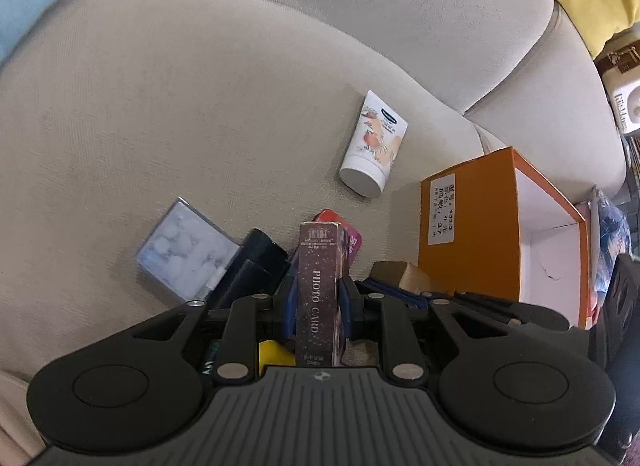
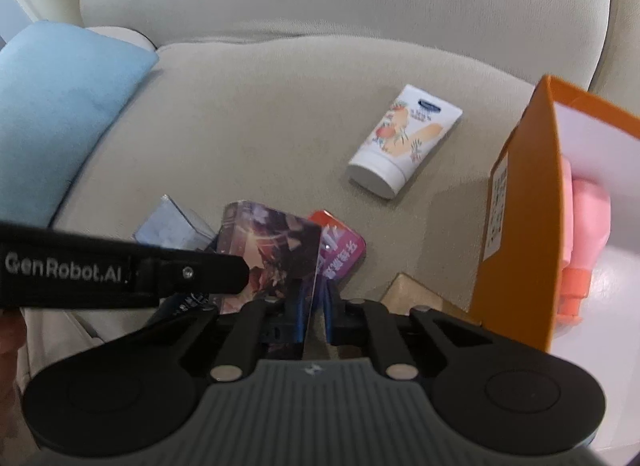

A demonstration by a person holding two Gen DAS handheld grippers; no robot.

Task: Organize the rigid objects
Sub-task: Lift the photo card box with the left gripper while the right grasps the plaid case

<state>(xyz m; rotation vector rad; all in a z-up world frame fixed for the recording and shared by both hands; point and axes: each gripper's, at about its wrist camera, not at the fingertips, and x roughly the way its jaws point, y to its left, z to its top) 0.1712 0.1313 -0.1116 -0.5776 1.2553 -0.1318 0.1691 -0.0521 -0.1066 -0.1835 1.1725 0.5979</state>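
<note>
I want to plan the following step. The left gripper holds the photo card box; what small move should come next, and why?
Probably carry the photo card box rightward, over the open orange box. The left gripper has its jaws shut on the box's sides, lifted off the sofa, and the orange box still has free white floor inside.

Beige sofa seat cushion (image 1: 168,137) bearing: white tube (image 1: 374,145) beyond the orange box (image 1: 472,242); clear case (image 1: 186,254), red-pink tin (image 2: 340,244) and tan carton (image 1: 400,272) left of it.
</note>
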